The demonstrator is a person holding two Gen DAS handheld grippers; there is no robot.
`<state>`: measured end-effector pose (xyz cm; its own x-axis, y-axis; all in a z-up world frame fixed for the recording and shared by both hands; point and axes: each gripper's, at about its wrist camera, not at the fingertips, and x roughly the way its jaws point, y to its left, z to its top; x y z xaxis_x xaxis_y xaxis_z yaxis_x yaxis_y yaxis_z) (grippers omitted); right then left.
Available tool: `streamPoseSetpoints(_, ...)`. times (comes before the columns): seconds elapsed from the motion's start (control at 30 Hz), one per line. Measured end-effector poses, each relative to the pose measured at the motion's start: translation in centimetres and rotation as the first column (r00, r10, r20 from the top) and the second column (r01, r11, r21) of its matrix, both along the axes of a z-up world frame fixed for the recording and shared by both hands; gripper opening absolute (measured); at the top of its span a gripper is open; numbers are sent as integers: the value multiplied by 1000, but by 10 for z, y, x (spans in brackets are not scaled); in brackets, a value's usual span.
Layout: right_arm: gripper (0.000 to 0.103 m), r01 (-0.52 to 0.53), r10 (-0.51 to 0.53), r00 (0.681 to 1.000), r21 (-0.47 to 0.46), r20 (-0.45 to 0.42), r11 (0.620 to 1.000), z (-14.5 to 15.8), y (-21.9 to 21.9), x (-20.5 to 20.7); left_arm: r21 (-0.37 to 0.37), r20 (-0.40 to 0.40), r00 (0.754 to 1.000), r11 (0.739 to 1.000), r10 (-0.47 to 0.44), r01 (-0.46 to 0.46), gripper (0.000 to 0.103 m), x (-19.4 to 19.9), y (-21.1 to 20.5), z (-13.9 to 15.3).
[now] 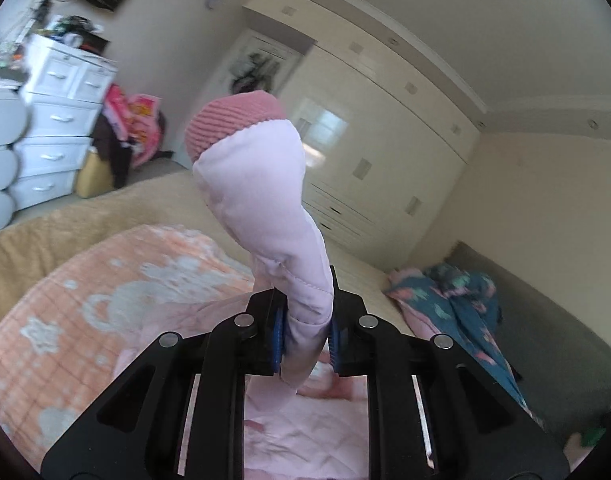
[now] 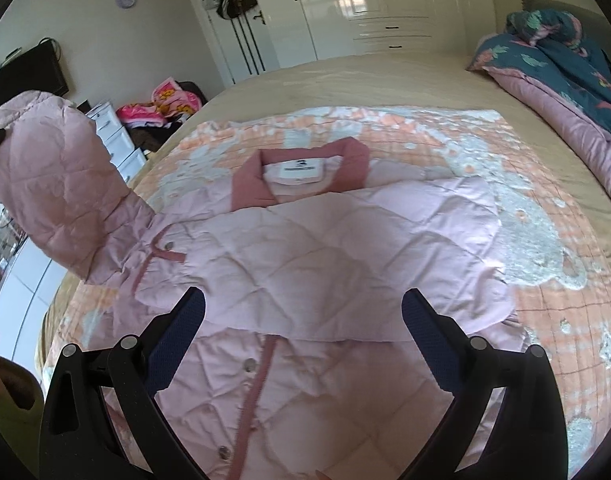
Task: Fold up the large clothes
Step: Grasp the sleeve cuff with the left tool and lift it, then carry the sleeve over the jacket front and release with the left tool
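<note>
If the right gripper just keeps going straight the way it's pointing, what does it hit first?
Most likely the pink quilted jacket. The right gripper is open and angled down at the jacket's folded front panel, which lies on the bed between and just beyond its fingertips. Nothing else shows in that line, though depth is hard to judge.

Jacket (image 2: 313, 248) spread flat on blanket (image 2: 545, 240), blanket on bed (image 2: 345, 76). Collar (image 2: 301, 176) at far end, one sleeve (image 2: 385, 232) folded across chest. Other sleeve (image 1: 265, 184) raised at left, pinched in left gripper (image 1: 305, 340). Right gripper (image 2: 303, 336) above near hem, spread wide, off cloth. Quilt (image 2: 565, 64) heaped at bed's right edge. Wardrobe (image 2: 385, 8) behind bed, drawers (image 2: 117, 136) to left.
</note>
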<state>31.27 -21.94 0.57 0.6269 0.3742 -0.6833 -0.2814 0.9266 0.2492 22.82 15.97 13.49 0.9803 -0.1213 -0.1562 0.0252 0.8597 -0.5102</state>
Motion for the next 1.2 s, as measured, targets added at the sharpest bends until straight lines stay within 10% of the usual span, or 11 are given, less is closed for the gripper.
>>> streamPoseSetpoints(0.67, 98, 115, -116, 993, 86, 7, 990, -15, -69, 9, 182, -125, 925, 908, -360, 378, 10, 45, -123, -61)
streamPoseSetpoints(1.2, 98, 241, -249, 969, 205, 10, 949, -7, -129, 5, 333, -356, 846, 792, -397, 512, 12, 64, -200, -140)
